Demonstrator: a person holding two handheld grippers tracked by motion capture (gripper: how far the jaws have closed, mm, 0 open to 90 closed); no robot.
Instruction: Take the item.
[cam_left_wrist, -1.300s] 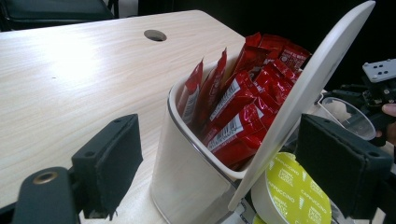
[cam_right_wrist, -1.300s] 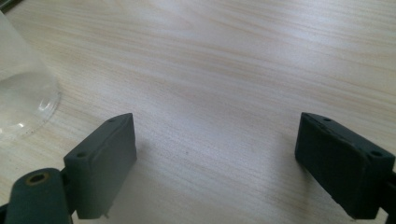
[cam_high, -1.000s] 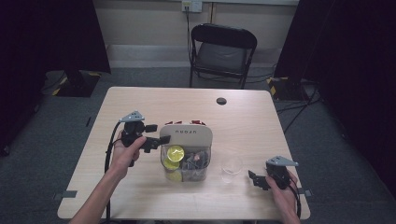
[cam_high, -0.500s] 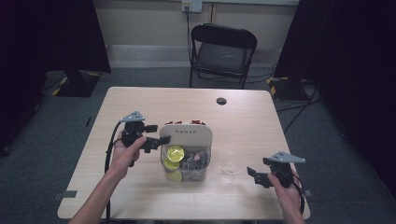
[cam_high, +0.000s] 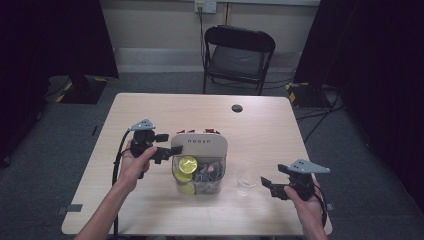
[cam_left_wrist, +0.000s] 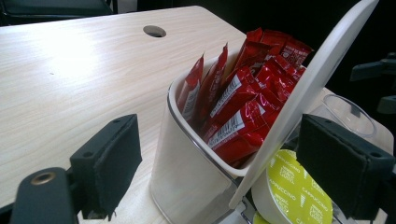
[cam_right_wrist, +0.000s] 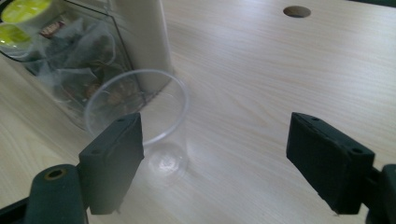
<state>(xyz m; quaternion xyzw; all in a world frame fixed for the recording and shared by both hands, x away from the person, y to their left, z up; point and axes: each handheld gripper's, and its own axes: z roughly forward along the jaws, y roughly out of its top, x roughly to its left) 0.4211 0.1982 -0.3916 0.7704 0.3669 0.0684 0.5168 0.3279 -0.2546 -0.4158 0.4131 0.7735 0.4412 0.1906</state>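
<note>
A clear organiser box (cam_high: 199, 186) stands mid-table with its white lid (cam_high: 200, 145) tilted up. It holds red sachets (cam_left_wrist: 243, 107), yellow-topped capsules (cam_left_wrist: 294, 191) and tea bags (cam_high: 207, 172). My left gripper (cam_high: 169, 150) is at the box's left end. In the left gripper view its jaws stand wide on either side of the box corner (cam_left_wrist: 187, 177), with the lid (cam_left_wrist: 308, 88) leaning close by the right-hand jaw. A clear plastic cup (cam_high: 247, 180) stands upright to the right of the box. My right gripper (cam_high: 269, 188) is open just right of the cup (cam_right_wrist: 140, 112), not touching it.
A dark round hole (cam_high: 237, 108) sits in the tabletop (cam_high: 260, 130) toward the far edge. A black folding chair (cam_high: 239, 55) stands behind the table. Bare wood lies right of the cup and along the near edge.
My right gripper has lifted off the table beside the cup, jaws still apart. The cup, the box and my left gripper have stayed put.
</note>
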